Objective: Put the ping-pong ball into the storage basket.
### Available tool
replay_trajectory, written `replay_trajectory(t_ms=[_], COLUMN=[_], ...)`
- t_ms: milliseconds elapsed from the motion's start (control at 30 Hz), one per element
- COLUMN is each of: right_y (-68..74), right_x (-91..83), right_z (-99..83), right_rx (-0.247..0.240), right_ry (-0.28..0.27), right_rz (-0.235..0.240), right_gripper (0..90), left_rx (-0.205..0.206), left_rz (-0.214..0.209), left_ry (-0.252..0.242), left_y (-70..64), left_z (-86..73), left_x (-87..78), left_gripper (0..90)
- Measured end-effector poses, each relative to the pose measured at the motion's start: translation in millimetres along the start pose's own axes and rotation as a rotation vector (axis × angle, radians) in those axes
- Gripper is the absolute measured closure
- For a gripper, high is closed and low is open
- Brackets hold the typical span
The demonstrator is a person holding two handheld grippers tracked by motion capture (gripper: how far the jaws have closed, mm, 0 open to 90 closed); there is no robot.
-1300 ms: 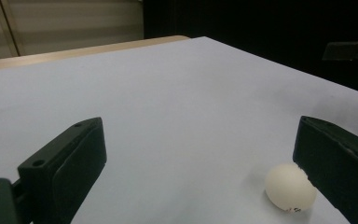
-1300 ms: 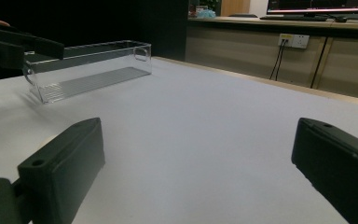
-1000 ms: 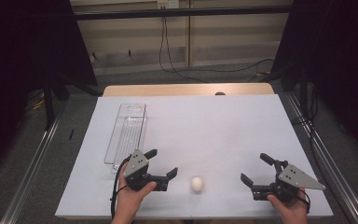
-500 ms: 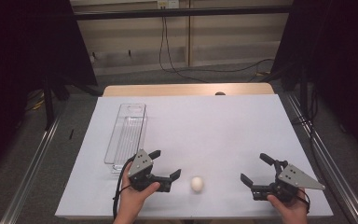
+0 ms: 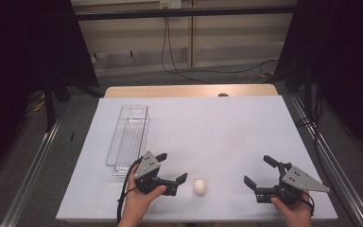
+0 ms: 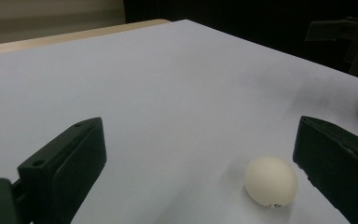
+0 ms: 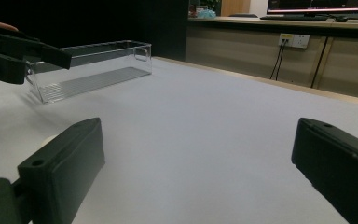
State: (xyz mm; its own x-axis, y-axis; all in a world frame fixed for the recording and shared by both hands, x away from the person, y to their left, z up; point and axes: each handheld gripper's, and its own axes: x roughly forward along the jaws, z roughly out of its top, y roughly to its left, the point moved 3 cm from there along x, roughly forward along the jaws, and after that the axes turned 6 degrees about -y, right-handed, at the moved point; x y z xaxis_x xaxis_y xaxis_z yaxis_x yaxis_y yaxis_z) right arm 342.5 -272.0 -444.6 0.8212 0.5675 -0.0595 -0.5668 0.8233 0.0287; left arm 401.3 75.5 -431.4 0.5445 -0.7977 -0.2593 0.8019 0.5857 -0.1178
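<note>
The egg (image 5: 199, 186) in front of me looks light, smooth and rounded — I judge it slippery under hard black jaws and fragile enough to crack if I squeeze with any force. It would also roll at a nudge, since nothing on the flat white table (image 5: 217, 127) holds it in place. The best hold, I think, is across its widest part, one jaw on each side, closing only until both touch.

It lies on the table near my edge, between my two tongs but much closer to the left one. In the high view my left gripper (image 5: 172, 170) has its jaws spread wide, pointing toward the egg, with the nearer jaw tip just beside it and not touching. In the left gripper view the egg (image 6: 271, 181) sits low and off to the right, close to the right-hand jaw and well apart from the other one — so it is not centred in the opening, and I would want to shift sideways before closing.

My right gripper (image 5: 261, 171) also stands open and holds nothing, well apart from the egg on its far side. The clear plastic bin (image 5: 128, 134) stands just beyond my left hand (image 5: 139, 201), open on top and empty as far as I can see.
</note>
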Motion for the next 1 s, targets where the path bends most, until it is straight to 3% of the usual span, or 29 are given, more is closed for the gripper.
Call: replay_trajectory(t_ms=[567, 1000], right_y=[-0.5, -0.2], right_x=[-0.1, -0.3], right_z=[0.5, 0.1], right_rx=[-0.002, -0.003], right_ry=[-0.008, 0.000], right_rz=[-0.002, 0.002], right_gripper=[1.7, 1.7], left_rx=[0.016, 0.007], left_rz=[-0.021, -0.043], left_ry=[0.031, 0.043], left_y=[-5.4, -11.2], left_z=[-0.5, -1.1], left_x=[5.7, 10.1], left_gripper=[2.7, 2.7])
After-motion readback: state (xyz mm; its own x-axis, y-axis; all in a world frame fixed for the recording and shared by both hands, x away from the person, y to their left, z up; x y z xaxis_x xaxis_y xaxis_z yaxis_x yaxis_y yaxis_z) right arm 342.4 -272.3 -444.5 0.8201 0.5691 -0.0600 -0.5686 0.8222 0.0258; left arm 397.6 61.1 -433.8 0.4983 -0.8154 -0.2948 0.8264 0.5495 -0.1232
